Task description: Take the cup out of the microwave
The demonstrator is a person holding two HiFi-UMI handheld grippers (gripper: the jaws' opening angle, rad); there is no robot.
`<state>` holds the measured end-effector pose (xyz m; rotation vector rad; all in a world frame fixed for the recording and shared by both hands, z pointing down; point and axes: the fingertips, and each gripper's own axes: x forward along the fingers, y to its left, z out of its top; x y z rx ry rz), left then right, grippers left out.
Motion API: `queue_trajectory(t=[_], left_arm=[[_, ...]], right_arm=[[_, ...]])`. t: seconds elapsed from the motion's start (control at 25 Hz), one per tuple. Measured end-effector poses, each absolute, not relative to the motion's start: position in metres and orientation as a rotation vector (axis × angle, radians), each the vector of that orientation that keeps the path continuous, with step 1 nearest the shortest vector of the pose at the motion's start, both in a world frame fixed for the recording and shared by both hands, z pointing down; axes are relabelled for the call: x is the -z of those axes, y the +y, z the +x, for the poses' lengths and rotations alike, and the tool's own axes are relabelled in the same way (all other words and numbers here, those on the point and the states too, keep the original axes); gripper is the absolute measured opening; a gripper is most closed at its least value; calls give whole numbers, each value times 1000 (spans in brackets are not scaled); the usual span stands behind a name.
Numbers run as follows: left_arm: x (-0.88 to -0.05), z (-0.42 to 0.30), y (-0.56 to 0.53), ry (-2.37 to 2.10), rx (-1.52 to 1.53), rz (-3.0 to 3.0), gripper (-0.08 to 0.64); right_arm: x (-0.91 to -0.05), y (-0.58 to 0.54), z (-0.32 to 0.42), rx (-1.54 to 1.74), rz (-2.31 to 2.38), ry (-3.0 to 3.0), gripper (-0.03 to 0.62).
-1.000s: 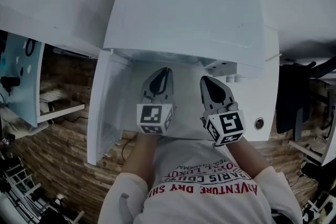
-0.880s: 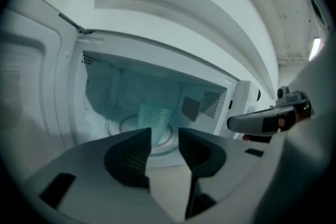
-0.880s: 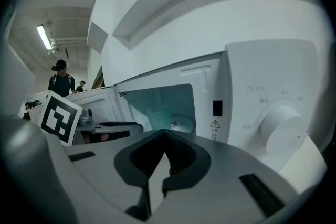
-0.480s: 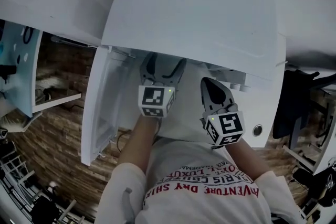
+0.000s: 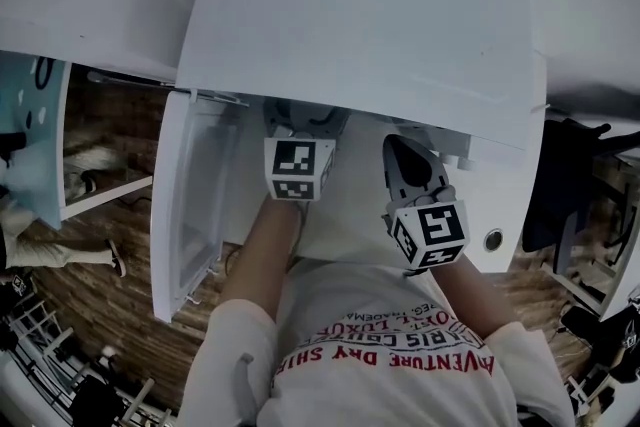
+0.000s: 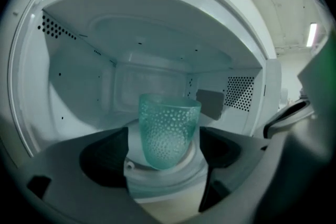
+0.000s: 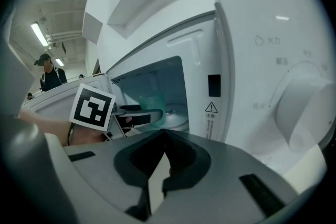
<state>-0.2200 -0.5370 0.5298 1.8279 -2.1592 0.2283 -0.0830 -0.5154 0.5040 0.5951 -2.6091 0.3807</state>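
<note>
A teal dotted glass cup stands upright on the white turntable inside the open microwave. My left gripper reaches into the cavity. Its jaws have just been opening and now stand wide, one on each side of the cup, and neither pad presses on it. In the head view the left gripper is half hidden under the microwave's top. My right gripper is shut and empty in front of the control panel. Its own view shows the cup and the left gripper's marker cube.
The microwave door hangs open to the left. A large white knob sits on the control panel at the right. A person stands far behind at the left. Wooden floor and racks surround the counter.
My left gripper has pushed forward into the microwave and its jaws have gone from shut to wide open. The right gripper has sunk slightly and stays shut.
</note>
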Motion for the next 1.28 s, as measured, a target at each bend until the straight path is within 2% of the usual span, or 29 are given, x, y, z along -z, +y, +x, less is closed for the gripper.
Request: queue_trajectory(t=[0.48, 0.8, 1.28], left_arm=[[-525, -227, -561, -2227, -334, 1811, 400], [-527, -225, -563, -2175, -334, 1826, 371], [-508, -196, -535, -2121, -339, 1919, 368]], right_arm=[[-501, -519, -79, -359, 624, -2585, 11], [-498, -517, -81, -334, 615, -2585, 11], [-490, -512, -72, -359, 665, -2585, 11]])
